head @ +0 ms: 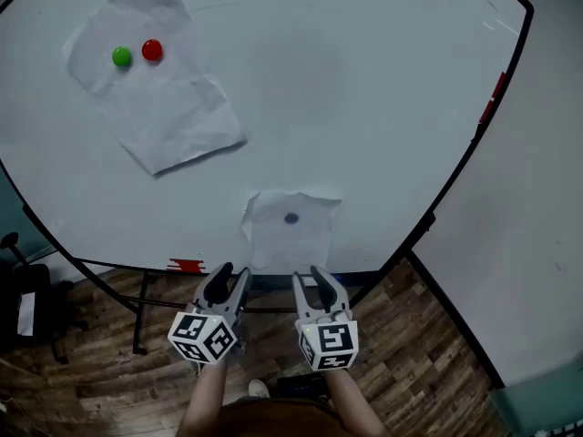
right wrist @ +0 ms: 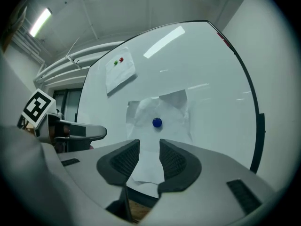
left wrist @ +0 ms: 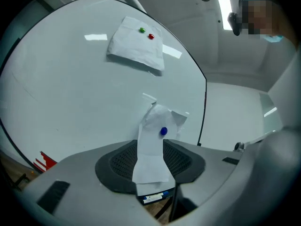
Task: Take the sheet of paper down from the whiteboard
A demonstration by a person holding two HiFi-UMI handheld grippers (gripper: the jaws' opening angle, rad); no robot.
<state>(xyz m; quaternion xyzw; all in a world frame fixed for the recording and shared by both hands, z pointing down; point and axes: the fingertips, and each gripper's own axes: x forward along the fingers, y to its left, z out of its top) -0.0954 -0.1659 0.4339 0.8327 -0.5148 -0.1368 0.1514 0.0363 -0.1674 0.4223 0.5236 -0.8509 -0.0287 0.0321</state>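
A small crumpled white sheet (head: 291, 235) hangs near the lower edge of the whiteboard (head: 383, 80), pinned by one blue magnet (head: 291, 218). A larger crumpled sheet (head: 159, 98) sits at the upper left under a green magnet (head: 121, 56) and a red magnet (head: 152, 50). My left gripper (head: 230, 285) and right gripper (head: 314, 285) hover side by side just short of the board's bottom edge, both open and empty. In the left gripper view the small sheet (left wrist: 155, 126) and the blue magnet (left wrist: 163, 131) show through the gap of the left gripper (left wrist: 150, 161). The right gripper (right wrist: 149, 157) faces the same sheet (right wrist: 160, 109).
The board stands on a dark frame (head: 141, 312) over a wooden floor (head: 91, 381). Red marks (head: 186, 264) sit on its lower edge, and more (head: 496, 98) on its right edge. A plain wall (head: 537, 244) lies to the right. Markers (left wrist: 153, 197) rest below the sheet.
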